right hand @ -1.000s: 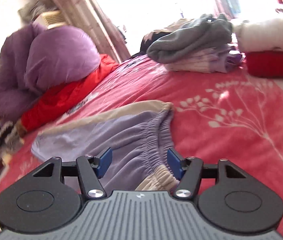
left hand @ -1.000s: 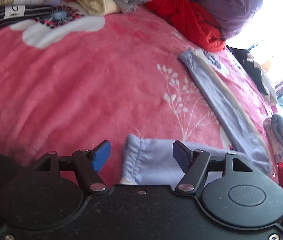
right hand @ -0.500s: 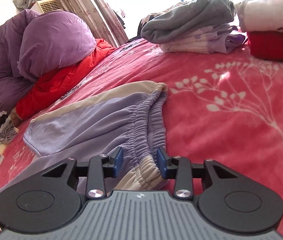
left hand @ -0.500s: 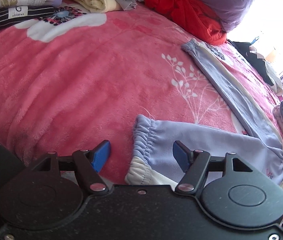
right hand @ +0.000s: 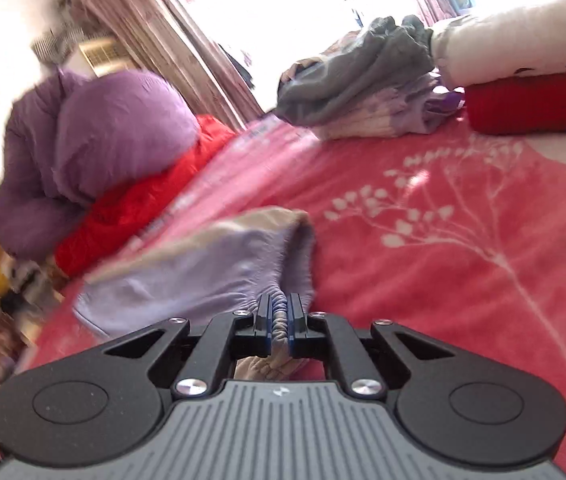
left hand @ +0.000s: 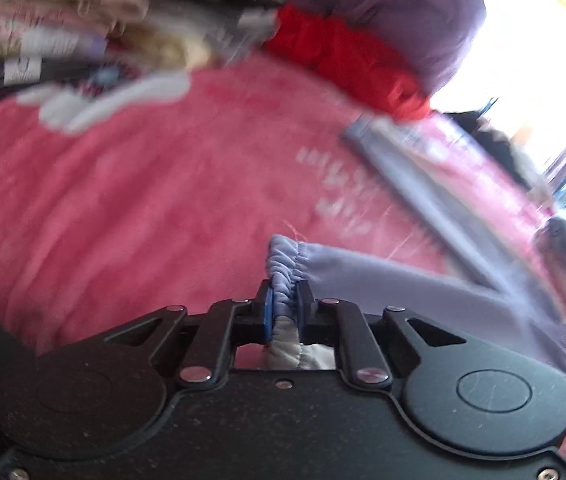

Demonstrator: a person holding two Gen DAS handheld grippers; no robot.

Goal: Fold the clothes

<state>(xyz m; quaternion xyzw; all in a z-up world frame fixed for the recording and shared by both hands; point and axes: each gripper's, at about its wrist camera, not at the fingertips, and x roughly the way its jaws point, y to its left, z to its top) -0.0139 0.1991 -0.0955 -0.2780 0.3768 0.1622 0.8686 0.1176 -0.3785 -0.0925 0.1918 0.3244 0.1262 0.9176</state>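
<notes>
Pinching the elastic ankle cuff of the lavender cotton trousers on the pink fleece bed blanket, my left claw grips thinly. My right claw is pressed onto their gathered waistband. Lifting unevenly, I judge, could slip the cuff free or twist the legs.

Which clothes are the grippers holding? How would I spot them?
Look at the big pink blanket with white branches. Spread across its middle lie the lilac trousers with cream side stripes. They alone are unfolded, pinched by the left gripper and right gripper.
</notes>
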